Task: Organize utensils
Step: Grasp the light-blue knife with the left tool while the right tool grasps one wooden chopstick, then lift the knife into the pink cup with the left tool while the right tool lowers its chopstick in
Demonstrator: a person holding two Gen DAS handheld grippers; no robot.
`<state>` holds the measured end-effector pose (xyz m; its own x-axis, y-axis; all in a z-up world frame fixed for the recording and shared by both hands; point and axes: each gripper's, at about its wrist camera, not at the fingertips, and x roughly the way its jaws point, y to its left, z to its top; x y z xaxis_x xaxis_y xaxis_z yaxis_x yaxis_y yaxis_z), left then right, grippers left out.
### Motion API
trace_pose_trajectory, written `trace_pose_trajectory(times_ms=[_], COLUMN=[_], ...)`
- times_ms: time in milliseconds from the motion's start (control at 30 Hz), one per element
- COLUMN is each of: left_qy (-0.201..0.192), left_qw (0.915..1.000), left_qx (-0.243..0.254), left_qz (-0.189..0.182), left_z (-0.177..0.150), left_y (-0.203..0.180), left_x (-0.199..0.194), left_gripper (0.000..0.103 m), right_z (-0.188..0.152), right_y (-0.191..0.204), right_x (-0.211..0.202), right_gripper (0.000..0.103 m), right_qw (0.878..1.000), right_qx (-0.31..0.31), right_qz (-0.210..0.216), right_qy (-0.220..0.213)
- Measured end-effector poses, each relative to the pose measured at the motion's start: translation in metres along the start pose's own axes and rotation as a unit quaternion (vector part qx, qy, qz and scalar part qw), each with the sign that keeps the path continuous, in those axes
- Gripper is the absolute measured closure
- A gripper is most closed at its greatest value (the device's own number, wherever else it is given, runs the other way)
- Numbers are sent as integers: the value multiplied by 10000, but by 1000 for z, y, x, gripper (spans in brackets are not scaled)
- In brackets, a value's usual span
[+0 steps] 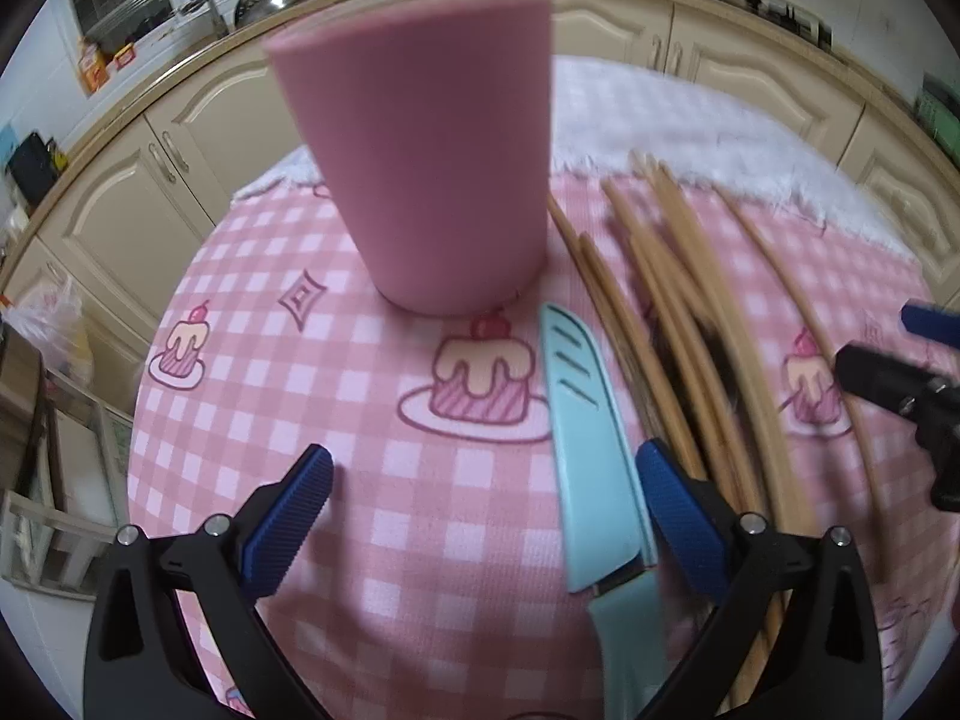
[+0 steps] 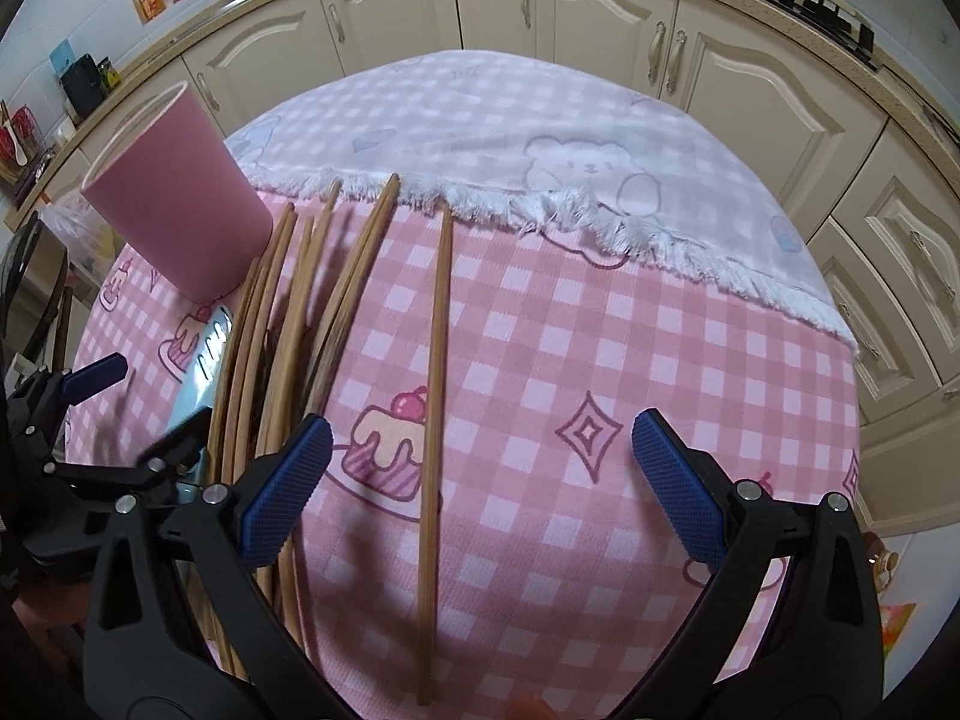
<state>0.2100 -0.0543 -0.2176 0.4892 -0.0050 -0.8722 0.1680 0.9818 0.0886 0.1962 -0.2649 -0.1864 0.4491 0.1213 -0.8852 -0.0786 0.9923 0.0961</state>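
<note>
A pink cup (image 1: 432, 150) stands upright on the pink checked tablecloth (image 1: 288, 396); it also shows in the right wrist view (image 2: 180, 204). A light blue sheathed knife (image 1: 591, 456) lies just right of the cup, between my left gripper's fingers. My left gripper (image 1: 483, 516) is open and empty above the cloth. Several wooden chopsticks (image 1: 678, 312) lie in a loose pile right of the knife. In the right wrist view the pile (image 2: 282, 330) lies at the left and a single chopstick (image 2: 435, 372) lies apart. My right gripper (image 2: 480, 480) is open and empty over that single chopstick.
A white fringed cloth (image 2: 540, 138) covers the far part of the table. Cream kitchen cabinets (image 2: 600, 6) run behind the table. The left gripper (image 2: 90, 420) shows at the left edge of the right wrist view, and the right gripper (image 1: 912, 372) shows at the right edge of the left wrist view.
</note>
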Motion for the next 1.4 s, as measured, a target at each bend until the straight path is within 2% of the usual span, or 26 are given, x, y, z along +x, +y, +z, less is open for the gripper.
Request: trace_pose_trajectory(times_ms=[200,333,400,467,500,533,567,600,633,667,767,833,1033,1133,1233,1400], left_qy=[60,96,99,106,103,93,93,99,100,93,41,-49,-561,-1005,-1557,-2184], left_qw=[9998,9991,9985,9976,9973,9967,9964,9960,9955,9951,9945,9940,9884,9831,9742,9600], left_qx=[-18,62,179,295,338,413,449,454,442,431,354,360,327,294,239,153], left_qz=[-171,-410,-518,-612,-639,-687,-718,-769,-832,-890,-983,-1033,-1374,-1501,-1616,-1747], left_z=[10,16,18,20,21,21,22,22,22,20,16,10,2,3,8,22], left_y=[5,4,0,-3,-6,-7,-11,-10,-8,-4,4,12,17,22,28,34], left_x=[4,4,2,0,-1,-3,-3,-4,-3,-5,-10,-14,-41,-63,-86,-112], left_gripper=[6,25,33,44,52,64,72,73,75,76,79,79,80,80,81,81], right_z=[5,15,19,22,24,25,27,29,31,33,36,38,42,44,49,55], right_y=[0,6,8,11,13,16,17,17,16,14,10,2,-14,-18,-19,-9], right_x=[8,18,23,31,32,32,31,29,29,30,30,24,-7,-23,-36,-54], right_gripper=[5,5,12,29,30,36,49,61,87,96,97,97,97,97,97,97], right_qw=[9997,9990,9985,9977,9975,9973,9973,9976,9979,9980,9983,9982,9934,9884,9830,9757], right_qx=[-52,-202,-221,-276,-362,-437,-477,-476,-426,-387,-319,-152,269,417,485,392], right_qz=[-143,-220,-238,-271,-301,-268,-188,-145,-82,55,216,499,1052,1273,1435,1604], right_qy=[190,347,437,555,532,529,527,482,483,496,441,312,-369,-713,-1040,-1440])
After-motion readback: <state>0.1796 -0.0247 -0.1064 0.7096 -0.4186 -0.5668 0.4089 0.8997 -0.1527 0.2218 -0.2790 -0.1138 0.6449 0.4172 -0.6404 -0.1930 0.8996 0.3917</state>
